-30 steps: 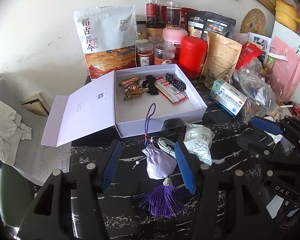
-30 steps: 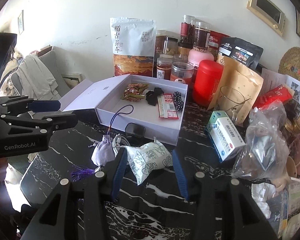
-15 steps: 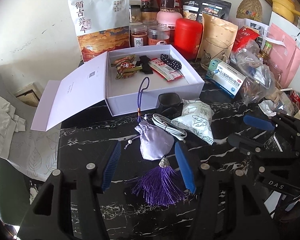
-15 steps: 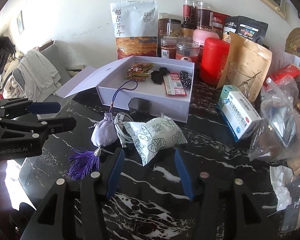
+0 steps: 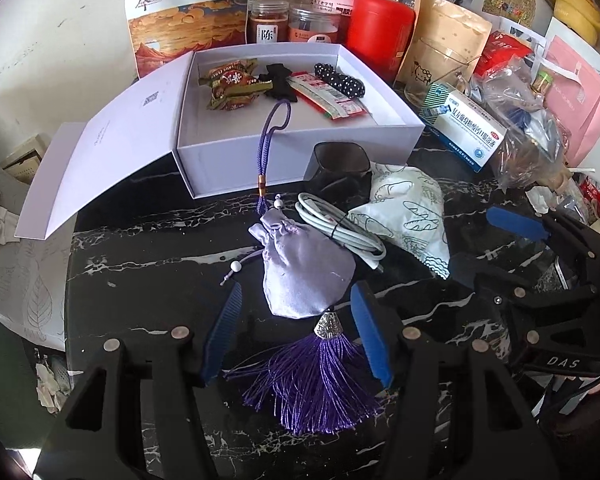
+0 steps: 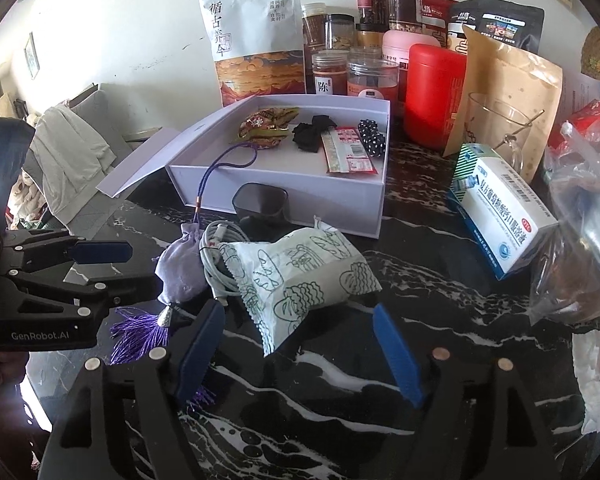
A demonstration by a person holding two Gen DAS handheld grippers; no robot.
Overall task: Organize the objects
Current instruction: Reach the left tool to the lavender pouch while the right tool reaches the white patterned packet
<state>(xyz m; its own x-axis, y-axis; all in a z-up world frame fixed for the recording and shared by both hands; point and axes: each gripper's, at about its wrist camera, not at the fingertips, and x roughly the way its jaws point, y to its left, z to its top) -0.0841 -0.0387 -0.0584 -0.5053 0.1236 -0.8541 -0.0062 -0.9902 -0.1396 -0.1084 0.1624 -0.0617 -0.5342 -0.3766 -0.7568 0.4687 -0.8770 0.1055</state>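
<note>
The step in hand looks like a double pick: each gripper lines up on its own item so both can go into the white box (image 5: 300, 148). The left gripper (image 5: 296, 332) stands spread, its blue pads either side of the pouch's (image 5: 306, 276) lower end and silver cap, not pressing. It would do best to close on the pouch's full belly rather than on the cap or the tassel (image 5: 312, 384), since the loose threads would slip and leave the weight hanging. The cord (image 5: 274, 140) already lies draped over the box wall, so the lift should go up and forward, letting it fall inside and not snag the rim.

The right gripper (image 6: 300, 344) has just been opening and now stands wide, with the near corner of the snack bag (image 6: 300, 272) between its pads but untouched. It should close across the bag's puffed width, gently, as the bag is air-filled and crushable. The white cable (image 6: 216, 256) lies touching both items and could be dragged along.

The pouch is pale lilac satin, drawn shut at the neck, with white beads and a deep purple tassel. It lies on the black marbled table (image 5: 140, 280) just in front of the box, against the cable.
</note>
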